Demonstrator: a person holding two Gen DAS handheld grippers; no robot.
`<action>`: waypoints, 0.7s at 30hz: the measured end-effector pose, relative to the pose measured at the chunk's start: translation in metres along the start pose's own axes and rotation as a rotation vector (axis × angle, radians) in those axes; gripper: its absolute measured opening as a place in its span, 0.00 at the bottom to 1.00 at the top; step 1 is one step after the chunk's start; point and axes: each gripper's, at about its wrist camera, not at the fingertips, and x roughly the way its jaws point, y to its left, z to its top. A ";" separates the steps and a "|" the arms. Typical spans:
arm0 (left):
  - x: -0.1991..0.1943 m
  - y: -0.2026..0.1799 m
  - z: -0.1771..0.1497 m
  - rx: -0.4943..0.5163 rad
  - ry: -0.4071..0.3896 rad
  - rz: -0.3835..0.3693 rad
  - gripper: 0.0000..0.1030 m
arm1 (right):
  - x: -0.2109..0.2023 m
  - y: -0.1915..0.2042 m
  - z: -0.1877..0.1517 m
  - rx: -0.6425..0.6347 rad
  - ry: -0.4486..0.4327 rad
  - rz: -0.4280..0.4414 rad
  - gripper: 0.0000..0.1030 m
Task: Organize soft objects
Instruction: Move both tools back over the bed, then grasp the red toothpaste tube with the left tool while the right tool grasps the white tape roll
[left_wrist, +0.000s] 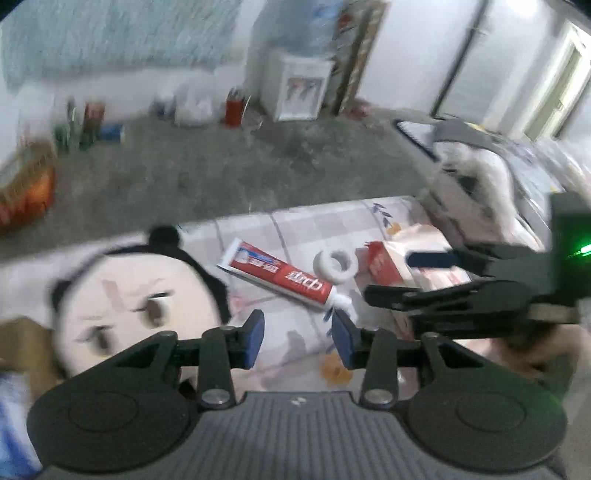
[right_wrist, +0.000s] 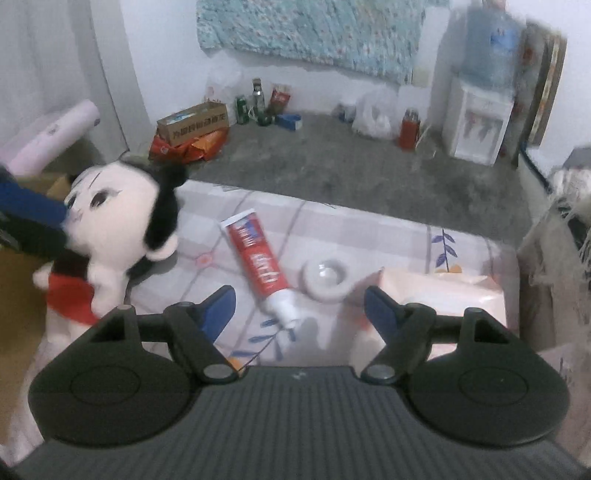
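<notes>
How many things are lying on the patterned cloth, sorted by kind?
Plush dolls: 1, the doll
Toothpaste tubes: 1, the red tube
Tape rolls: 1, the white roll
Soft packs: 1, the pink pack
Total: 4

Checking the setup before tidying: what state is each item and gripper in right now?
Plush doll: lying on the bed, not gripped.
Toothpaste tube: lying flat, cap on.
Tape roll: flat beside the tube.
Pink pack: lying flat.
Left gripper: open, empty.
Right gripper: open, empty.
</notes>
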 end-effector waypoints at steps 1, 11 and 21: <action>0.016 0.000 0.004 -0.011 0.012 0.009 0.41 | 0.003 -0.015 0.006 0.057 0.032 0.041 0.74; 0.123 0.032 0.018 -0.496 0.085 -0.023 0.48 | 0.009 -0.071 0.013 0.175 0.084 -0.003 0.74; 0.104 0.006 -0.003 -0.180 0.148 0.077 0.26 | 0.004 -0.051 0.024 0.089 0.081 -0.021 0.75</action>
